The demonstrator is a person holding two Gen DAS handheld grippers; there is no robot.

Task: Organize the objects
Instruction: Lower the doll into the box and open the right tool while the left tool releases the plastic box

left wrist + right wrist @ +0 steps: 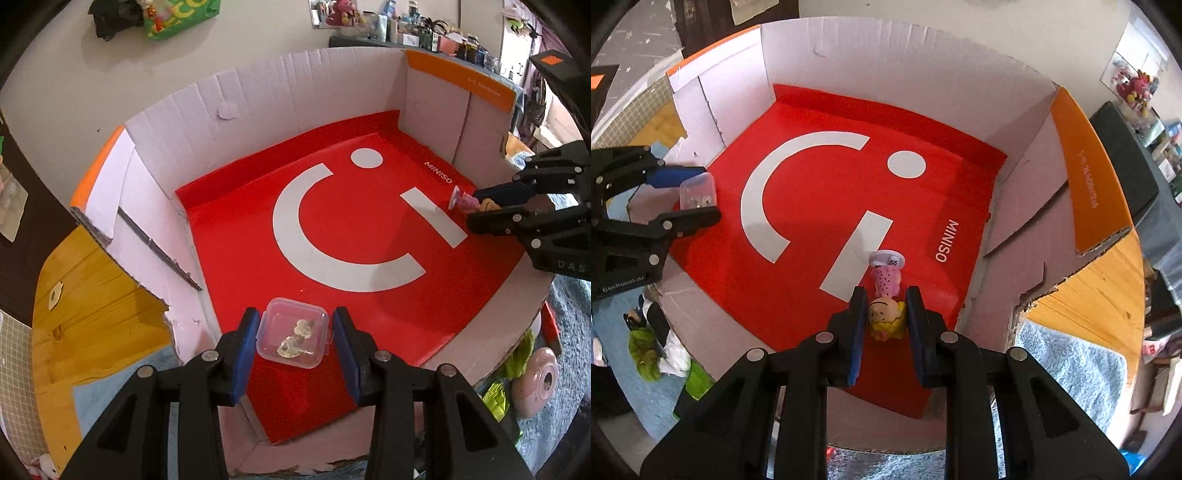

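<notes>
A small clear plastic case (pixel 291 338) with pale trinkets inside sits between the blue pads of my left gripper (pixel 295 334), which is shut on it just above the near left corner of a red MINISO sheet (pixel 369 229). The sheet lines the floor of a white-walled cardboard box (pixel 258 110). From the right wrist view, the case (pixel 698 190) shows in the left gripper (pixel 701 195) at the box's left side. My right gripper (pixel 886 314) is shut on the head of a yellow-haired figurine (pixel 886 291) in a pink dress. The figurine points foot-first at the sheet (pixel 812 192). The left wrist view has the figurine (pixel 467 201) at the right edge.
The box has orange flaps (pixel 1086 177) and torn cardboard edges. Around it lie a wooden floor (pixel 92 295), a blue rug (pixel 1071 369), a pink camera (pixel 535 384) and green wrappers (pixel 646 354). A cluttered shelf (pixel 406 29) stands beyond the far wall.
</notes>
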